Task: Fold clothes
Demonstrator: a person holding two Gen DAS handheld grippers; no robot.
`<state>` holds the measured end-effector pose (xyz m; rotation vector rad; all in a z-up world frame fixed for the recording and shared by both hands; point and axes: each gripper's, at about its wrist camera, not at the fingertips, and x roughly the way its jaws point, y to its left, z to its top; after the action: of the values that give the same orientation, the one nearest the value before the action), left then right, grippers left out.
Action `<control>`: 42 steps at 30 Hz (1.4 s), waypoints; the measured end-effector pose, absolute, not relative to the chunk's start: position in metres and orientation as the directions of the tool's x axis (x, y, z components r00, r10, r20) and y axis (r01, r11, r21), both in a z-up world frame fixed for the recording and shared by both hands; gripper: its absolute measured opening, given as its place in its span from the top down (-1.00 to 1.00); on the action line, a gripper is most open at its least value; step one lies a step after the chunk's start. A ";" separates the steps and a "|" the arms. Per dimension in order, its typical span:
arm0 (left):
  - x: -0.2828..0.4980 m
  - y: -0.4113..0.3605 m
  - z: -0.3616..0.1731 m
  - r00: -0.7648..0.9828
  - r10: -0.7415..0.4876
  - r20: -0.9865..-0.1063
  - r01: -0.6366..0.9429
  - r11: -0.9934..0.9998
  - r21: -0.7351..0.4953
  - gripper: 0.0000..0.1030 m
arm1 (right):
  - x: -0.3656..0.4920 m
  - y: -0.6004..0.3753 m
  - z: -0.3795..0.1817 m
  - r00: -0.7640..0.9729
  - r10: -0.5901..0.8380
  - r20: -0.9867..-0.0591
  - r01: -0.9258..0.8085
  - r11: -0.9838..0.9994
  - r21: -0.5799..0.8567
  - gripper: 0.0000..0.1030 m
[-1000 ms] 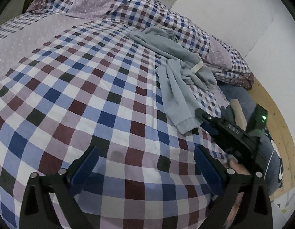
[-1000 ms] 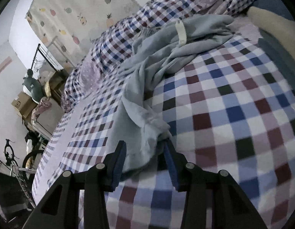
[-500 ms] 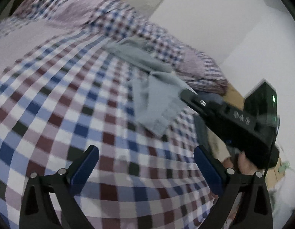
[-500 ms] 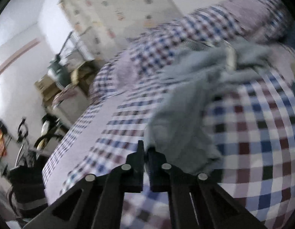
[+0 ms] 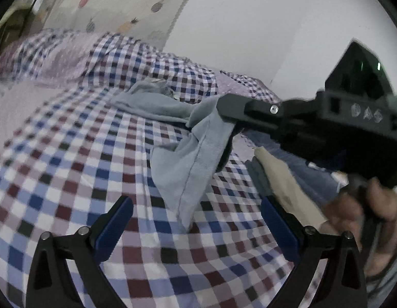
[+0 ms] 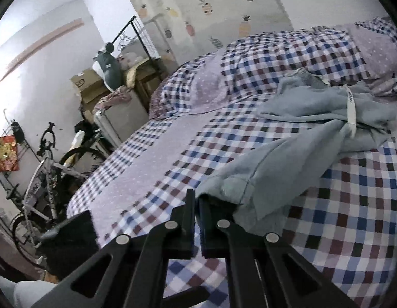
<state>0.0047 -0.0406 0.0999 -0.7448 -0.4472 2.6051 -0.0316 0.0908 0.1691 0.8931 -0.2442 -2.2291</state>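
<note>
Bed (image 5: 70,184) in checked cover fills most of both views. Big open patch of cover to the left of the garment and in front of the left claw (image 5: 195,220), nothing lying on it. Far edge: rumpled checked quilt/pillows (image 6: 288,59) along the wall with the pineapple-print hanging (image 6: 198,5). Right edge of the bed in the left view: beige and dark items (image 5: 283,179) lie just beside it (blurred, can't tell what they are). Off the bed's left side in the right view: bicycle (image 6: 52,159), cardboard boxes (image 6: 88,87), a rack, all well apart from the work area.

Garment: light grey-blue trousers (image 5: 183,159), crumpled. Waist end with a white drawstring (image 6: 351,113) lies bunched on the bed near the quilt; one leg is lifted clear, hem hanging down, stitched seam visible along its length.

Right claw (image 6: 197,220): jaws closed tight, edge of the leg fabric pinched between the pads (in the left view it comes in from the right, cloth draping off its tip, person's hand (image 5: 362,210) on the grip).

Left claw: jaws wide, nothing between them, above bare cover just short of the hanging hem.
</note>
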 end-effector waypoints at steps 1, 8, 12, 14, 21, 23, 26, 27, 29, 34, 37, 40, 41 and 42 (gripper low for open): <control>0.002 -0.035 0.102 -0.783 0.450 -0.430 -0.295 -0.877 -0.381 -0.95 | -0.031 0.092 0.171 -0.502 -0.686 -0.526 0.551 -0.723 0.417 0.99; -0.017 0.001 0.100 -0.782 0.402 -0.476 -0.323 -0.915 -0.241 0.02 | -0.029 0.108 0.181 -0.468 -0.722 -0.509 0.548 -0.689 0.474 0.98; -0.034 0.009 0.090 -0.770 0.386 -0.509 -0.303 -0.922 -0.241 0.72 | -0.028 0.121 0.183 -0.465 -0.726 -0.507 0.538 -0.687 0.489 0.98; -0.037 0.007 0.085 -0.762 0.400 -0.510 -0.305 -0.915 -0.262 0.81 | -0.026 0.128 0.181 -0.464 -0.721 -0.514 0.535 -0.691 0.487 0.98; -0.030 -0.024 0.106 -0.783 0.482 -0.393 -0.321 -0.855 -0.408 0.96 | -0.013 0.164 0.185 -0.502 -0.716 -0.485 0.499 -0.697 0.515 0.68; -0.028 -0.039 0.114 -0.794 0.492 -0.357 -0.317 -0.836 -0.448 0.97 | -0.005 0.180 0.188 -0.534 -0.715 -0.452 0.483 -0.696 0.531 0.21; -0.027 -0.060 0.123 -0.802 0.507 -0.315 -0.310 -0.805 -0.506 0.97 | 0.008 0.209 0.185 -0.589 -0.688 -0.423 0.427 -0.710 0.560 -0.07; -0.027 -0.066 0.126 -0.805 0.511 -0.302 -0.308 -0.794 -0.524 0.97 | 0.011 0.217 0.183 -0.602 -0.676 -0.424 0.404 -0.717 0.569 -0.07; -0.024 -0.082 0.130 -0.808 0.529 -0.259 -0.314 -0.759 -0.571 0.99 | 0.016 0.233 0.177 -0.625 -0.652 -0.429 0.358 -0.728 0.585 -0.09; 0.005 -0.125 0.162 -0.827 0.560 -0.049 -0.401 -0.649 -0.647 1.00 | 0.030 0.260 0.163 -0.653 -0.607 -0.454 0.279 -0.749 0.600 -0.09; 0.025 -0.156 0.189 -0.837 0.545 0.045 -0.442 -0.626 -0.642 1.00 | 0.035 0.268 0.158 -0.664 -0.584 -0.466 0.248 -0.760 0.601 -0.09; 0.027 -0.173 0.185 -0.849 0.528 0.008 -0.416 -0.659 -0.627 1.00 | 0.036 0.274 0.148 -0.671 -0.559 -0.488 0.217 -0.777 0.591 -0.09; 0.025 -0.177 0.178 -0.855 0.519 -0.024 -0.390 -0.672 -0.629 1.00 | 0.036 0.274 0.145 -0.670 -0.554 -0.494 0.208 -0.779 0.592 -0.09; 0.022 -0.179 0.169 -0.855 0.515 -0.061 -0.361 -0.676 -0.642 1.00 | 0.037 0.274 0.142 -0.670 -0.551 -0.498 0.200 -0.779 0.594 -0.09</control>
<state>0.0218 -0.1789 0.1686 -0.3265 -0.8806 2.4828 0.0372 0.2738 0.1417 0.9592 -0.7051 -2.4353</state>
